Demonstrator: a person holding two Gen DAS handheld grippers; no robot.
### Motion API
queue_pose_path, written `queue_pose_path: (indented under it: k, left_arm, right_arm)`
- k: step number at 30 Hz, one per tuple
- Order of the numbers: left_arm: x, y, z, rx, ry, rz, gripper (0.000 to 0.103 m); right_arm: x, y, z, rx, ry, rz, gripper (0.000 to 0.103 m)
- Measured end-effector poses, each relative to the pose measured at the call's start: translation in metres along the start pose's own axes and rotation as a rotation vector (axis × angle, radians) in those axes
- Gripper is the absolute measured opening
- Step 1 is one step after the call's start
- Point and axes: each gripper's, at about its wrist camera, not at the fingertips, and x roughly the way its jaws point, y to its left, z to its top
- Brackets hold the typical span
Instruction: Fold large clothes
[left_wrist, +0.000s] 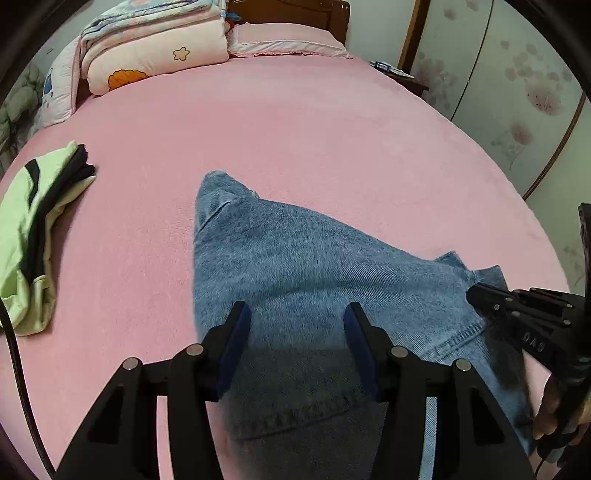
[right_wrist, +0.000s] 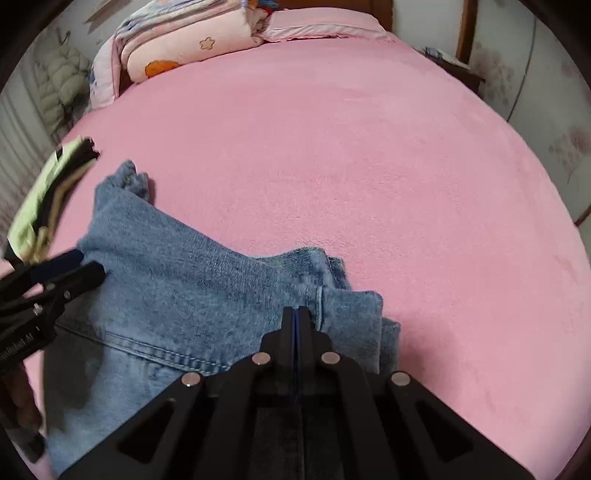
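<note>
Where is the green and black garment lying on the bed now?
The green and black garment lies at the left edge of the pink bed, left of the jeans, apart from them, in both wrist views.

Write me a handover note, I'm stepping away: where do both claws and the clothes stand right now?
Left claw: open above the jeans, gripping nothing.
Right claw: shut at the jeans' right edge; whether it pinches denim is unclear.
Jeans: bunched at the near edge of the pink bed, one leg pointing away.
Green top: lies rumpled to the left.
Done: no neat fold visible.
Left: straighten and fold the jeans, then the top.
</note>
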Motion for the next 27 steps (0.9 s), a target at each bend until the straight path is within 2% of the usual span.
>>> queue_pose_path:
  k: [3, 4, 5, 7, 9, 11, 13, 17, 19, 22, 25, 27]
  left_arm:
    - [-0.036, 0.002, -0.003, 0.001, -0.037, 0.010, 0.080]
    - [-0.051, 0.004, -0.005, 0.007, -0.061, 0.016, 0.092]
    - [-0.065, 0.005, -0.007, 0.012, -0.080, 0.021, 0.097]
    - [-0.092, 0.010, -0.011, 0.019, -0.112, 0.021, 0.102]
    - [-0.113, 0.013, -0.015, 0.019, -0.124, 0.025, 0.102]
    - [-0.134, 0.018, -0.022, -0.002, -0.129, 0.026, 0.102]
    - [-0.145, 0.025, -0.029, -0.049, -0.115, 0.004, 0.102]
    - [-0.147, 0.042, -0.054, -0.201, -0.031, -0.078, 0.102]
    - [-0.145, 0.045, -0.067, -0.236, -0.032, -0.107, 0.102]
    - [-0.138, 0.046, -0.087, -0.247, -0.052, -0.120, 0.102]
    - [-0.120, 0.041, -0.101, -0.246, -0.018, -0.155, 0.102]
    - [-0.109, 0.037, -0.107, -0.241, -0.015, -0.150, 0.102]
  right_arm:
    - [-0.028, -0.005, 0.000, 0.028, -0.007, 0.038, 0.005]
    - [-0.041, -0.005, -0.002, 0.026, -0.019, 0.052, 0.009]
    - [-0.055, -0.005, -0.003, 0.024, -0.035, 0.059, 0.012]
    - [-0.082, -0.008, -0.007, 0.028, -0.069, 0.075, 0.037]
    - [-0.109, -0.010, -0.013, 0.032, -0.105, 0.090, 0.055]
    - [-0.132, -0.013, -0.018, 0.039, -0.134, 0.101, 0.063]
    - [-0.145, -0.012, -0.028, 0.054, -0.136, 0.115, 0.078]
    - [-0.150, -0.009, -0.048, 0.057, -0.103, 0.129, 0.084]
    - [-0.147, -0.007, -0.058, 0.044, -0.099, 0.124, 0.084]
    - [-0.134, -0.012, -0.074, 0.040, -0.079, 0.115, 0.083]
    - [-0.122, -0.018, -0.089, 0.063, -0.090, 0.147, 0.083]
    - [-0.112, -0.022, -0.095, 0.073, -0.081, 0.162, 0.084]
